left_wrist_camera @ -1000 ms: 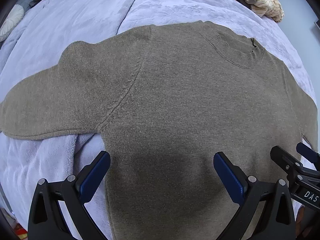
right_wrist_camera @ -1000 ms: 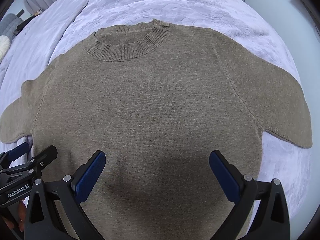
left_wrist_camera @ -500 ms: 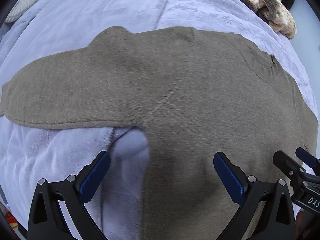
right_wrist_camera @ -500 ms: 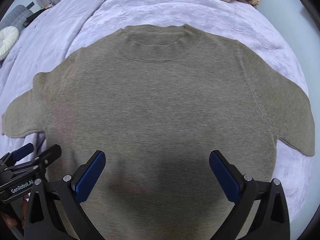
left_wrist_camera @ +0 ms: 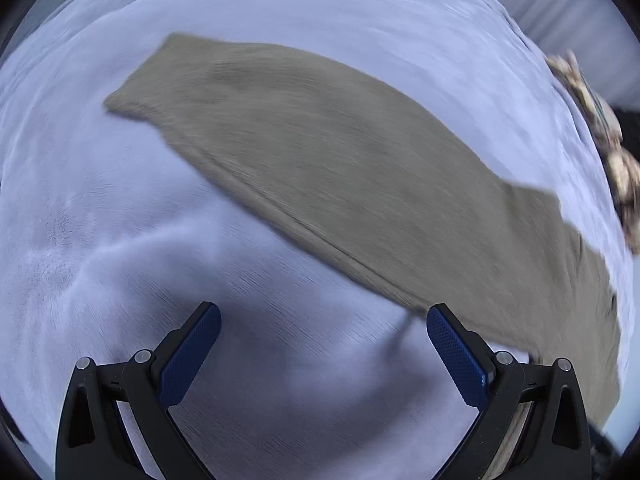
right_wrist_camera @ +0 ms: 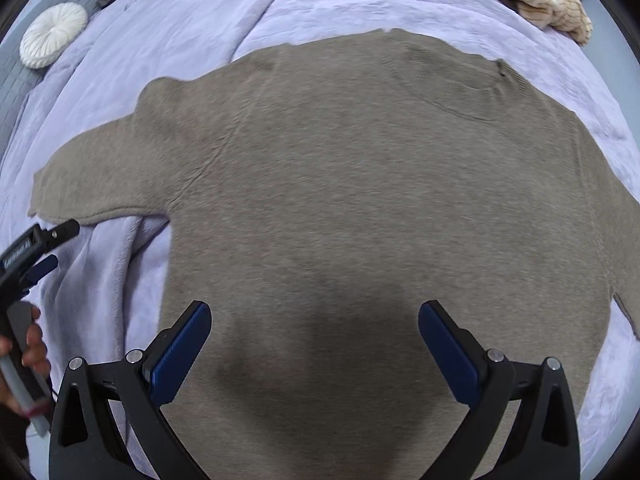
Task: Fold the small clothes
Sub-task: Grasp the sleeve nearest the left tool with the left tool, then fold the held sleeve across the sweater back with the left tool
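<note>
Taupe knit sweater lies flat, unfolded, across the lavender plush blanket on the bed. Left gripper, jaws open and empty, has swung off the sweater's body toward its left sleeve; view blurred. Right gripper hovers over the hem, jaws open. Sleeve fold likely next.

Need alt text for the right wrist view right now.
A brown sweater lies flat on a lilac blanket, sleeve stretched left. The open right gripper hovers over its lower body; the left gripper sits at the left edge.
</note>
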Demonstrator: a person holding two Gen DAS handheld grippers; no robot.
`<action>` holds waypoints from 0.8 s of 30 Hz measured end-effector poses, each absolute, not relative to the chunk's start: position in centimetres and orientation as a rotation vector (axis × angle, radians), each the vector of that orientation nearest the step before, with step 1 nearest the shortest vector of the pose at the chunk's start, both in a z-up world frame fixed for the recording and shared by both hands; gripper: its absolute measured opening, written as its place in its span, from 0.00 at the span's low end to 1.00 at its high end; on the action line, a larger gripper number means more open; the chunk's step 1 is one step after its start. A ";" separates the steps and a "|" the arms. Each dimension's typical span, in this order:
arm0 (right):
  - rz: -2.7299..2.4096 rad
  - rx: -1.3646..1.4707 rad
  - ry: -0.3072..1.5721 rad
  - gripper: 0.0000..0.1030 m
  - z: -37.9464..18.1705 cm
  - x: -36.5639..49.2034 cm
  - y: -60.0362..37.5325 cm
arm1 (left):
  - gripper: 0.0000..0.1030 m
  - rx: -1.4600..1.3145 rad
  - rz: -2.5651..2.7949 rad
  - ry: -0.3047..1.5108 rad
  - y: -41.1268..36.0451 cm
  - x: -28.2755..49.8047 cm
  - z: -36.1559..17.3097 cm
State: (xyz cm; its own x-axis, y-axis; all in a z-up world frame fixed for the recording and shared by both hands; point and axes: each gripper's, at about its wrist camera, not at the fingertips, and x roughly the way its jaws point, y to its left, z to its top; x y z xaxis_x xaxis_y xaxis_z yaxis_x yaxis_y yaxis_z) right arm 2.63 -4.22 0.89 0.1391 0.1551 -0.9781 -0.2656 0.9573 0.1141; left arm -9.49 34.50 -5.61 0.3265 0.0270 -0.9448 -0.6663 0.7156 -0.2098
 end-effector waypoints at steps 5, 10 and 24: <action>0.338 -0.124 1.417 1.00 0.4 2.2 -2.0 | 1.00 -0.757 0.454 1.030 37.8 -8.1 -6.3; 0.367 -0.137 1.425 1.00 0.1 1.8 -0.2 | 0.84 -0.838 0.413 0.888 38.2 -3.8 -6.1; 0.405 -0.010 1.370 1.00 0.7 1.0 -2.8 | 0.09 -0.915 -0.023 0.638 35.5 -1.8 2.7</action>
